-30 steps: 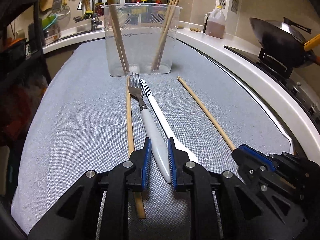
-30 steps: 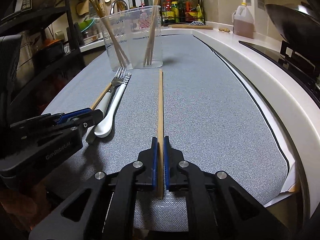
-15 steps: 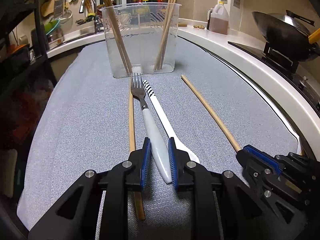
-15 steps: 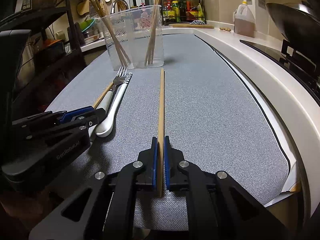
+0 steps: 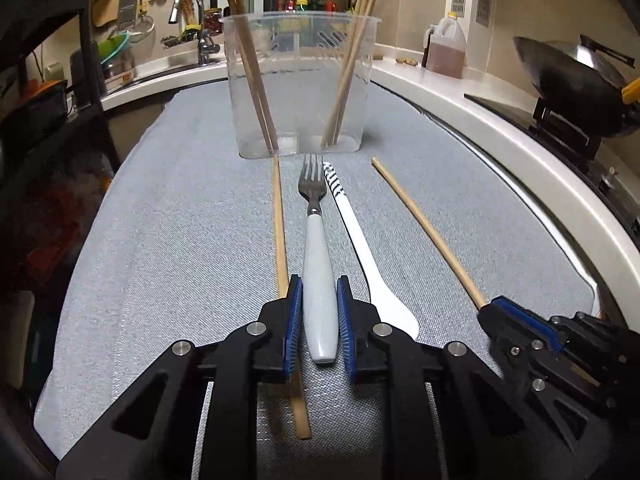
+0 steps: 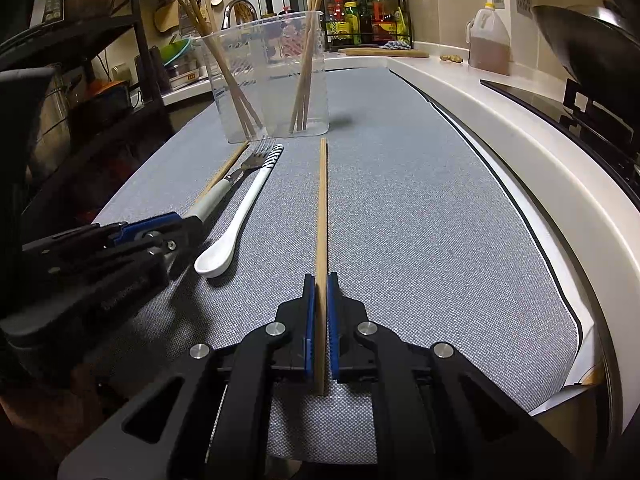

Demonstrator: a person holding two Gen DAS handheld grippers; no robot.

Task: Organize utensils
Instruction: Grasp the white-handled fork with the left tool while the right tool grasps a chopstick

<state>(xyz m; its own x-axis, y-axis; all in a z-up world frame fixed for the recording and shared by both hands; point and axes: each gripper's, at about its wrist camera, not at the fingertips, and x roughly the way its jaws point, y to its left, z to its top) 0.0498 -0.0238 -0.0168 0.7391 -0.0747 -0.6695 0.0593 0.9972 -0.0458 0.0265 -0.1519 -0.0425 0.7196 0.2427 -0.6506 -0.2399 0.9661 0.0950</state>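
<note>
Two grippers work over the grey mat (image 5: 460, 184). Left gripper (image 5: 319, 300) clamps the white handle of the fork (image 5: 316, 264), tines pointing at the clear container (image 5: 300, 84). Right gripper (image 6: 320, 298) is clenched on a chopstick (image 6: 322, 216). Beside the fork lie a white spoon (image 5: 360, 248) and another chopstick (image 5: 279, 220).

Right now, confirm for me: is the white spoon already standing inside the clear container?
No. The white spoon lies flat on the grey mat, in front of the clear container, which holds only chopsticks.
</note>
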